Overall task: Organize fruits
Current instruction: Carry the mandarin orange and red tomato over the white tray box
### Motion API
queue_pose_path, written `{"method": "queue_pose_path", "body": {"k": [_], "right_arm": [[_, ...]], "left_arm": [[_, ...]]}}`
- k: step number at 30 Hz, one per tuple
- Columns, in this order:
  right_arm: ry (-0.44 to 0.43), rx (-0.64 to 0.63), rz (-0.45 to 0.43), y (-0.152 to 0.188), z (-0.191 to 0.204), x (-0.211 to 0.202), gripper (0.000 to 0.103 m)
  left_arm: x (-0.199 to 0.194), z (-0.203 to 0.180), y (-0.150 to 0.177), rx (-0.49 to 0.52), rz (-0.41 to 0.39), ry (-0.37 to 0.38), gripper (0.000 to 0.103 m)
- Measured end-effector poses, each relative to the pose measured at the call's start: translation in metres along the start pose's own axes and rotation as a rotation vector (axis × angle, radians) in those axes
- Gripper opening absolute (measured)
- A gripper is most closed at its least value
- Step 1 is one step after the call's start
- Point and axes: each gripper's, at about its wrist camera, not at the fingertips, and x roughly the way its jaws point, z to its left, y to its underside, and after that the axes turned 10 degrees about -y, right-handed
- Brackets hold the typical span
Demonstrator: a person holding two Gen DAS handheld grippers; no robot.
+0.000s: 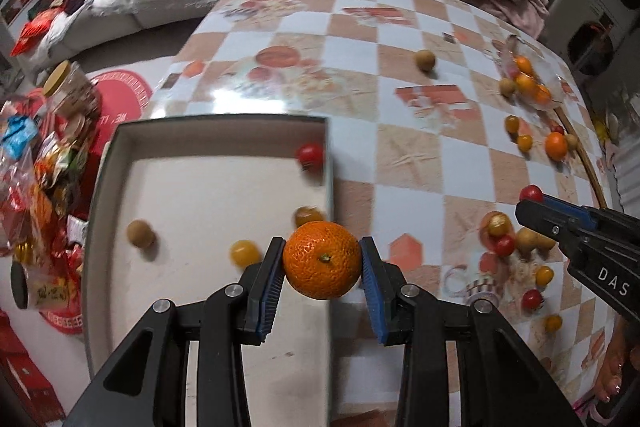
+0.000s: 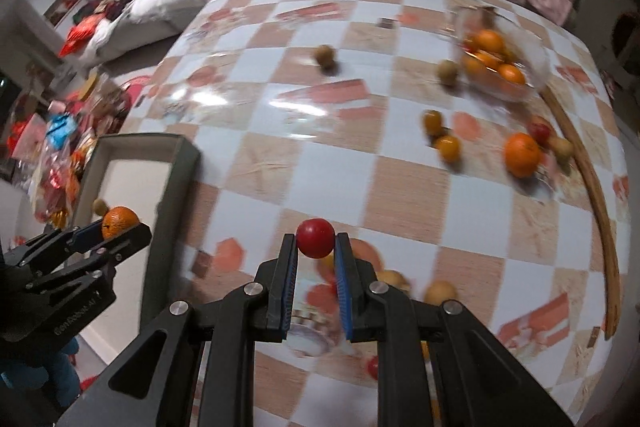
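Left gripper [image 1: 322,261] has its two blue pads pressed against the sides of a mandarin orange [image 1: 322,259], stem end facing the camera, so the fruit sits right at the fingertips. It hangs above the near right edge of a shallow grey box [image 1: 104,195] that stands on the desk [image 1: 352,155] at its left side. Inside the box lie a red cherry tomato [image 1: 311,155] in the far right corner, a brown round fruit [image 1: 140,233] toward the left, and two yellow cherry tomatoes [image 1: 244,253] close to the held orange.

Right gripper [image 2: 316,241] is closed nearly all the way on a small red tomato [image 2: 315,238], pinched between its fingertips above the checked desk cover, to the right of the box. Just beneath and behind it more loose fruit lies on the desk, blurred. Farther off, near the right edge of the desk, sit another orange [image 2: 522,154], two yellow tomatoes [image 2: 440,135] and a clear bowl [image 2: 536,67] with several oranges in it; a brown fruit [image 2: 326,57] lies alone toward the far side.
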Motion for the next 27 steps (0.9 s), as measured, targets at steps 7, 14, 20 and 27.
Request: {"method": "queue_pose_path", "body": {"k": [7, 14, 20, 27], "right_arm": [[-0.030, -0.067, 0.024, -0.007, 0.037, 0.013, 0.020], [-0.059, -0.119, 0.050, -0.010, 0.066, 0.024, 0.020], [-0.103, -0.168, 0.077, -0.013, 0.099, 0.039, 0.020], [-0.134, -0.203, 0.114, -0.021, 0.130, 0.065, 0.020]], "left_arm": [[0.002, 0.029, 0.010, -0.057, 0.013, -0.013, 0.039], [0.001, 0.058, 0.027, -0.106, 0.026, -0.028, 0.039], [0.006, 0.090, 0.035, -0.156, 0.037, -0.061, 0.039], [0.008, 0.120, 0.041, -0.212, 0.029, -0.073, 0.039]]}}
